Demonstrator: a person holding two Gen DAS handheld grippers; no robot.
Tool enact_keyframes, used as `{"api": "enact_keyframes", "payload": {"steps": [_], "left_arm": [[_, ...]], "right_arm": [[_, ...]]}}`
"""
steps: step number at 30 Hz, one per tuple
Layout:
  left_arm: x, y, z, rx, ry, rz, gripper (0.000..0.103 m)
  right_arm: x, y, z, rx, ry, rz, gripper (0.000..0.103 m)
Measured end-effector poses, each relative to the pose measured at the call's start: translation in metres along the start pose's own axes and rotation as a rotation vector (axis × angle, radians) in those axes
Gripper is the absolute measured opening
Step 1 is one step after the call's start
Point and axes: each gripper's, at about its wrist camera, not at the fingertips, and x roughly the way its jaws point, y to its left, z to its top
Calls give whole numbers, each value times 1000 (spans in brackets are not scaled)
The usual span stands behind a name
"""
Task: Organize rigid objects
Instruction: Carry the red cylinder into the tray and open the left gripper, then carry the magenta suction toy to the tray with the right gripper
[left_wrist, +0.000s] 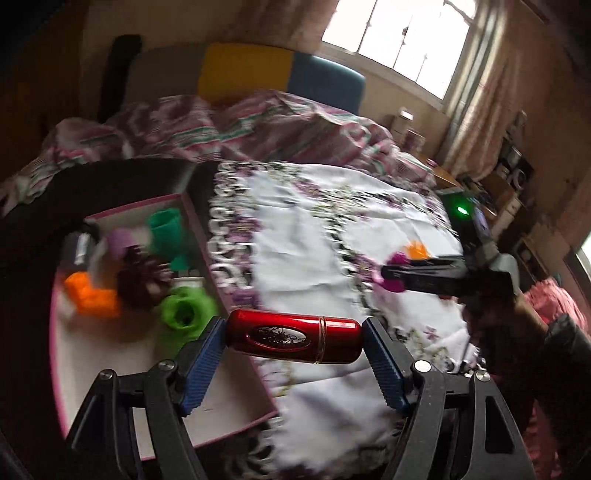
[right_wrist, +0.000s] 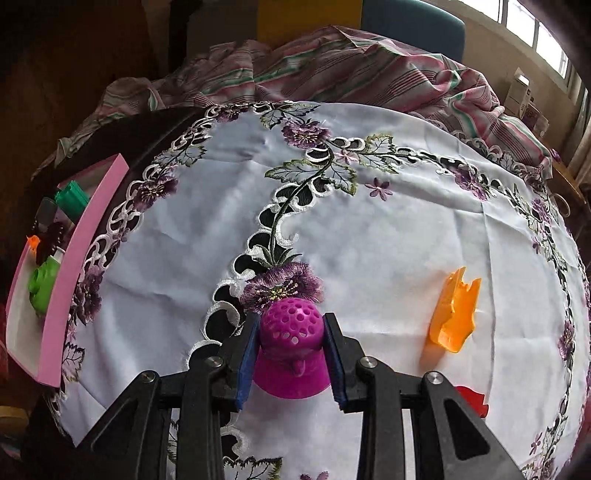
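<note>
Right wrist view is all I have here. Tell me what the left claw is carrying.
Observer: The left claw is shut end to end on a red metallic cylinder.
Operator: Say where it hangs.
Observer: Over the near edge of the pink-rimmed box, beside the white tablecloth.
Operator: List the box's contents fully.
Observer: A pine cone, a green ring-shaped piece, an orange piece, a teal goblet, a lilac cup and a dark silver-banded cylinder.
</note>
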Motion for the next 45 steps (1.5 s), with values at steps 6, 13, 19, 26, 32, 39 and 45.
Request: {"api": "enact_keyframes", "payload": {"steps": [6,13,19,26,32,39,45], "left_arm": [[-4,82,-5,-141,16,167,75],[22,130,-9,-161,68,276,75],[43,142,-5,-127,78,333,75],[48,150,3,-138,79,342,76],[34,144,0,-137,44,355,76],[8,136,-10,-193,6,399,76],[-13,123,-19,-182,-15,440,76]], "right_arm": [[1,3,1,-12,2,-15,33],[2,5,0,-26,3,-27,33],[2,2,1,-15,2,-33,33],[5,1,1,-15,14,-40,33],[7,2,0,-23,28,-47,33],[8,3,-1,-34,35,-54,33],[11,7,-3,-58,51,-60,33]]}}
